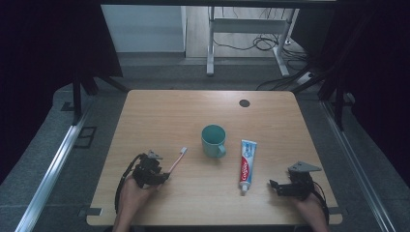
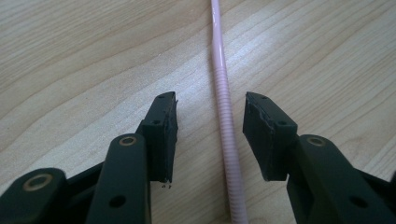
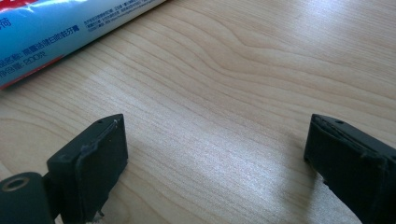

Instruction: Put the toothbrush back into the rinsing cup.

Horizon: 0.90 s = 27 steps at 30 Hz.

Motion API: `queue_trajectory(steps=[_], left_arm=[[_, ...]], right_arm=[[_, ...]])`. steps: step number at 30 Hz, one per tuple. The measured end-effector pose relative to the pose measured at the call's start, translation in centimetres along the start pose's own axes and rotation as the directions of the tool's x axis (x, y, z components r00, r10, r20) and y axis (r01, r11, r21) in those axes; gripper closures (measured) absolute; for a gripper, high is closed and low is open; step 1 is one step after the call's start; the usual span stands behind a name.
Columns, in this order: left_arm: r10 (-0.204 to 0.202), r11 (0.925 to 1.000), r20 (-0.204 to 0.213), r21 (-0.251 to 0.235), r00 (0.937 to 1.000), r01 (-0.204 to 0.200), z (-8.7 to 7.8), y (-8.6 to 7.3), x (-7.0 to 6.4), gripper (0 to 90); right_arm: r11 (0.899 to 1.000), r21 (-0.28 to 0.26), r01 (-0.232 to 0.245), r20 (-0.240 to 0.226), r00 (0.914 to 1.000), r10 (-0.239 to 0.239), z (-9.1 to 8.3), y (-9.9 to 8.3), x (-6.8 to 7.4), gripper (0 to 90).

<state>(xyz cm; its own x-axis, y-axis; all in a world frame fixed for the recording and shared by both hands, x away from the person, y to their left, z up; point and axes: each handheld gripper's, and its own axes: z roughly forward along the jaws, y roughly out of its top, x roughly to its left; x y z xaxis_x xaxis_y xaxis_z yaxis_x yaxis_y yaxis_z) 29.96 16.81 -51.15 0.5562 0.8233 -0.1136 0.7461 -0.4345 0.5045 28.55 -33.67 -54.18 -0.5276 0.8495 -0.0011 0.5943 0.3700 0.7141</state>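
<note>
A pink toothbrush (image 1: 177, 159) lies flat on the wooden table (image 1: 159, 116), its white head pointing toward a teal mug (image 1: 213, 140). My left gripper (image 1: 163, 177) sits at the handle end; in the left gripper view its jaws stand open on either side of the ribbed pink handle (image 2: 227, 135) without touching it, left gripper (image 2: 210, 135). A blue, white and red toothpaste tube (image 1: 247, 166) lies right of the mug. My right gripper (image 1: 274, 185) rests open on the table just right of the tube's cap end; the tube (image 3: 56, 32) shows beyond its jaws, right gripper (image 3: 217, 154).
A dark round cable hole (image 1: 244, 103) sits near the table's far right edge. Beyond the table are a white desk frame (image 1: 251, 29) and loose cables on the floor. Bare tabletop lies behind the mug.
</note>
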Motion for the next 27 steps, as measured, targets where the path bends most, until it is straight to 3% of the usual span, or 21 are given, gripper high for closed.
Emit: queue_trajectory(steps=[7, 14, 19, 27], left_arm=[[-0.023, 0.9959, 0.008, 0.087, 0.9997, 0.022, 0.4, 1.6, 0.3, 54.0], [-0.032, 0.985, 0.02, 0.171, 0.9993, 0.028, 1.0, 2.9, 0.6, 54.0], [-0.047, 0.9694, 0.022, 0.242, 0.9986, 0.041, 1.6, 4.2, 0.8, 53.9], [-0.024, 0.9479, 0.014, 0.318, 0.9996, 0.018, 2.1, 6.2, 0.5, 56.4]], right_arm=[[1.0, 0.0, 0.0, 0.0, 1.0, 0.0, 0.0, 0.0, 0.0, 5.7], [1.0, 0.0, -0.001, 0.0, 1.0, 0.001, 0.0, 0.0, 0.0, 5.7], [1.0, -0.001, -0.001, 0.0, 1.0, 0.001, 0.0, 0.0, 0.0, 5.7], [1.0, -0.001, 0.0, 0.0, 1.0, 0.0, 0.0, 0.0, 0.0, 5.7]])
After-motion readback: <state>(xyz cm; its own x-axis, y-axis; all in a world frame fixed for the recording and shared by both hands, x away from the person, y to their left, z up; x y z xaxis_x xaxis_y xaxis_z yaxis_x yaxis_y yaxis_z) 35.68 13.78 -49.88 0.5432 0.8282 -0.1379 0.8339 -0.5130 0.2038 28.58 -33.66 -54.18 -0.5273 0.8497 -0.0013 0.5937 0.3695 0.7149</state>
